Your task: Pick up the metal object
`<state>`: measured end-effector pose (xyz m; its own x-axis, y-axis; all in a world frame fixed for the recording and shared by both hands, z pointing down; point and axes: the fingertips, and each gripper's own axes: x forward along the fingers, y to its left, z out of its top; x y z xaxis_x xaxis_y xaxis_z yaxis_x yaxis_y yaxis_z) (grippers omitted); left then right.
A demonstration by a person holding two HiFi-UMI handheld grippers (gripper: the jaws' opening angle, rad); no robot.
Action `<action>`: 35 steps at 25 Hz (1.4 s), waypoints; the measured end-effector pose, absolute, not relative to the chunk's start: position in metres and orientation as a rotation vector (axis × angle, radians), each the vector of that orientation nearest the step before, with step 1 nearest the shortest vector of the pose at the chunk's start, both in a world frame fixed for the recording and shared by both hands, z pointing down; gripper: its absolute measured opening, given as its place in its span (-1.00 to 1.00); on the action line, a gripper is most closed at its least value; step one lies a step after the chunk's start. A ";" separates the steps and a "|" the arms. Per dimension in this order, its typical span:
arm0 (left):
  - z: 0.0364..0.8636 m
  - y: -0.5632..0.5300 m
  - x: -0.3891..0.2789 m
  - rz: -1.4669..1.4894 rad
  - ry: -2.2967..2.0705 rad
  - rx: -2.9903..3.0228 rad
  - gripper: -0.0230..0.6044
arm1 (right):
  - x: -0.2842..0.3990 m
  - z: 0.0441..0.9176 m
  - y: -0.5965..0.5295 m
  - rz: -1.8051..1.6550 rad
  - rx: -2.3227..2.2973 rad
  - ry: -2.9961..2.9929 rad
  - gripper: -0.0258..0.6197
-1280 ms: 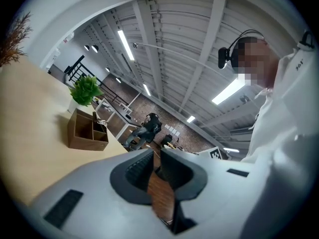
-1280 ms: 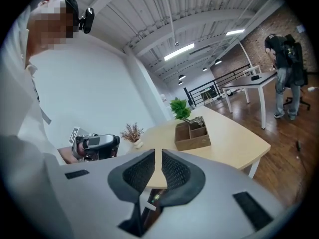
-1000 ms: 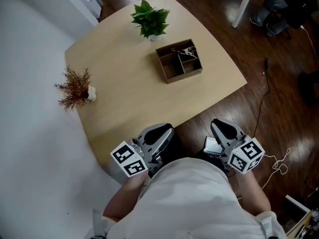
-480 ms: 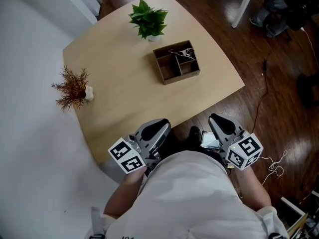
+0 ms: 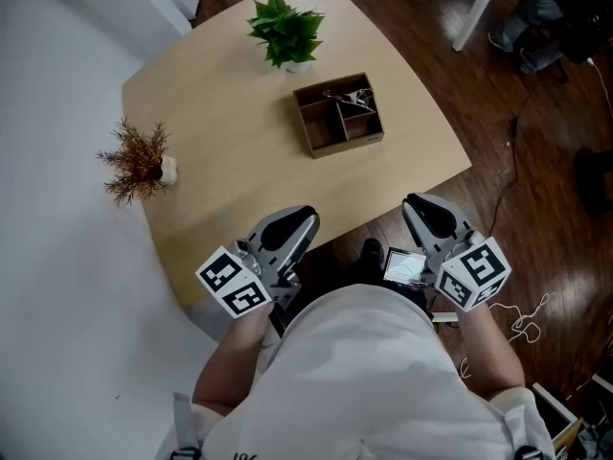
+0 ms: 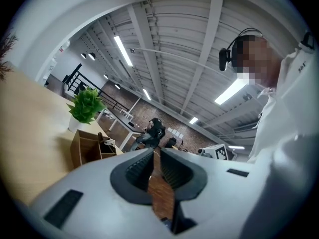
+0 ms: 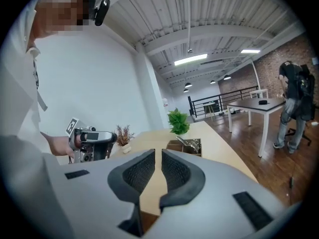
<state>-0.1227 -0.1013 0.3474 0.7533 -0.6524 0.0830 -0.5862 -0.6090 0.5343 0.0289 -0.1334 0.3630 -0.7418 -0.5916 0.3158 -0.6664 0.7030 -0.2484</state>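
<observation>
A brown wooden box with compartments stands on the pale table. Shiny metal pieces lie in its far right compartment. The same metal pieces show in the right gripper view, inside the box. My left gripper hovers at the table's near edge, shut and holding nothing. My right gripper hangs just off that edge over the floor, also shut and holding nothing. Both are well short of the box. In the left gripper view the box sits left of the jaws.
A green potted plant stands behind the box. A dried plant in a small white pot sits at the table's left edge. Dark wood floor with a loose cable lies to the right. A person stands by a far white table.
My left gripper has lifted a little and shifted left at the table's near edge. The right gripper has barely moved. The box and plants stay put.
</observation>
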 end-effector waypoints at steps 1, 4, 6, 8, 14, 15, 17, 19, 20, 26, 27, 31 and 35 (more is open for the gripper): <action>0.345 -0.106 -0.123 -0.158 -0.934 2.416 -0.87 | 0.027 0.358 -0.139 0.494 1.006 -2.711 -0.85; 0.338 -0.121 -0.124 -0.152 -0.944 2.445 -0.86 | 0.020 0.343 -0.157 0.429 0.992 -2.743 -0.85; 0.333 -0.131 -0.125 -0.149 -0.949 2.461 -0.86 | 0.015 0.335 -0.168 0.382 0.980 -2.756 -0.85; 0.330 -0.141 -0.126 -0.141 -0.953 2.480 -0.86 | 0.011 0.330 -0.180 0.336 0.972 -2.762 -0.85; 0.329 -0.175 -0.134 -0.131 -1.002 2.480 -0.87 | 0.005 0.331 -0.219 0.241 0.953 -2.733 -0.85; 0.329 -0.181 -0.135 -0.131 -1.009 2.479 -0.86 | 0.003 0.331 -0.226 0.231 0.948 -2.730 -0.85; 0.328 -0.191 -0.136 -0.130 -1.015 2.480 -0.86 | 0.001 0.331 -0.237 0.214 0.941 -2.725 -0.85; 0.326 -0.200 -0.135 -0.127 -1.015 2.486 -0.86 | -0.002 0.329 -0.246 0.199 0.937 -2.725 -0.85; 0.326 -0.204 -0.135 -0.124 -1.015 2.489 -0.87 | -0.004 0.328 -0.250 0.192 0.934 -2.726 -0.85; 0.329 -0.226 -0.127 -0.107 -1.003 2.489 -0.87 | -0.014 0.329 -0.271 0.169 0.909 -2.724 -0.85; 0.330 -0.228 -0.126 -0.104 -0.999 2.490 -0.86 | -0.016 0.330 -0.273 0.164 0.903 -2.722 -0.85; 0.338 -0.240 -0.123 -0.091 -0.993 2.484 -0.87 | -0.021 0.335 -0.283 0.152 0.881 -2.713 -0.85; 0.348 -0.251 -0.119 -0.076 -0.980 2.484 -0.86 | -0.026 0.344 -0.292 0.138 0.863 -2.691 -0.85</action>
